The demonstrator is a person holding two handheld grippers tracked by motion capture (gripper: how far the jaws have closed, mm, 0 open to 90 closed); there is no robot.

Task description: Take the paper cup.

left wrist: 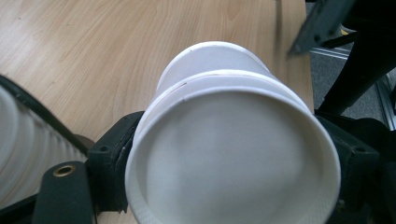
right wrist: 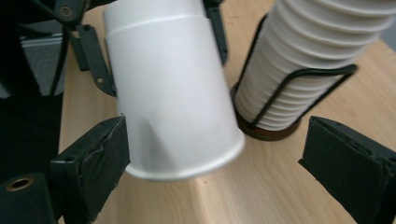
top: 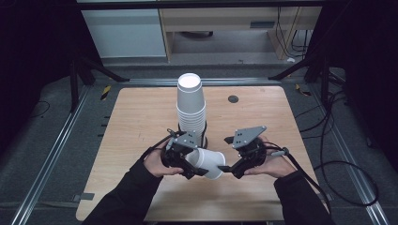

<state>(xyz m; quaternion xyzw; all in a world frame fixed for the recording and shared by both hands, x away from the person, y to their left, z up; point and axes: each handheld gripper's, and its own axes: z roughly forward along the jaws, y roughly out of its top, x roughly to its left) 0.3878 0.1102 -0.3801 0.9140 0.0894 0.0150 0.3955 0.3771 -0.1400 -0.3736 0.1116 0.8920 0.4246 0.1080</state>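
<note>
From above: left tool (top: 195,165) clamped on a white cup (top: 208,162) lying sideways just over the desk (top: 141,117), rim end between the jaws, base toward the right tool (top: 228,168), whose tips sit at that base. Behind them, one tall stack (top: 191,108) of upside-down cups, near the desk's middle; one dark round spot (top: 233,99) farther back. Along the left tool: looking at the rim end, with a seam round the wall suggesting two cups nested, though cannot tell for sure; jaws pressed on both sides of the rim; stack (left wrist: 18,154) at the left edge. Along the right tool: jaws wide apart, left one beside the cup (right wrist: 173,93), right one clear of it; black wire holder (right wrist: 299,77) and round brown base (right wrist: 271,133) under the stack, unseen from above; stack's ribs countable only roughly.
</note>
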